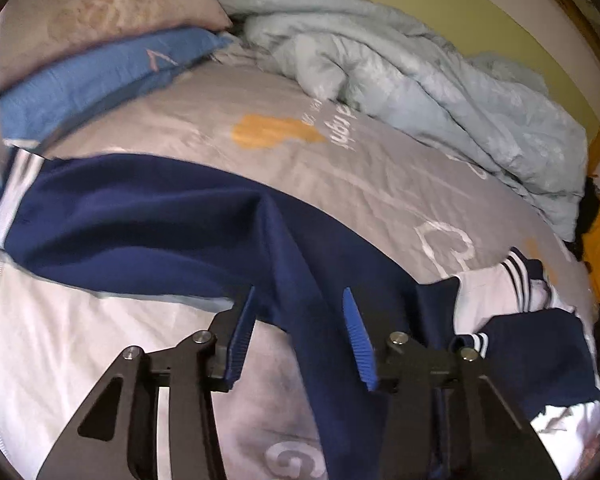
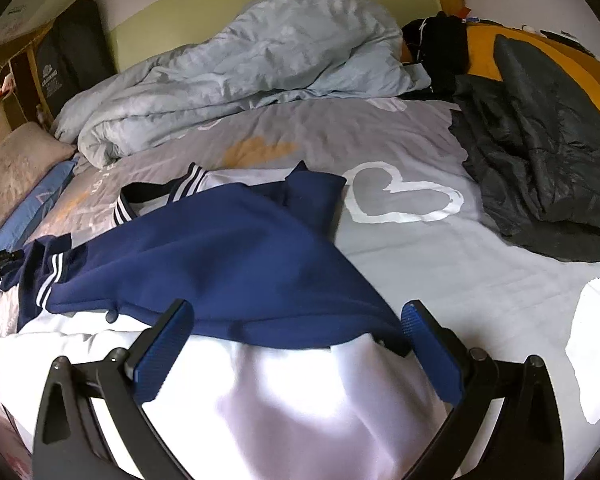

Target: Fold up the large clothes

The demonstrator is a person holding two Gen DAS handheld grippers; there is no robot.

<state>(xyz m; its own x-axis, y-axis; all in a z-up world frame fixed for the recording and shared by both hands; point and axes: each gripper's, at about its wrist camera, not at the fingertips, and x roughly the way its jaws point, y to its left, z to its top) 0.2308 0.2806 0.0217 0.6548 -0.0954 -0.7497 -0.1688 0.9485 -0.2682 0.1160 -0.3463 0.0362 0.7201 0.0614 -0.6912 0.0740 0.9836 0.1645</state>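
While the right wrist view alone shows a dark padded jacket (image 2: pixel 540 168) beyond the heart print, both show the navy jacket (image 2: pixel 220 256) spread on the bed (image 2: pixel 440 264). Tilted downward, the left gripper (image 1: pixel 300 332) straddles a navy fold, pads apart; the right gripper (image 2: pixel 296 344) gapes wide above the white hem.

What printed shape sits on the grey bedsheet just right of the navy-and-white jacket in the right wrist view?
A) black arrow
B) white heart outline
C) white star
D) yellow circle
B: a white heart outline is printed on the grey bedsheet, just right of the jacket's navy edge, with the dark grey puffer coat lying further right.
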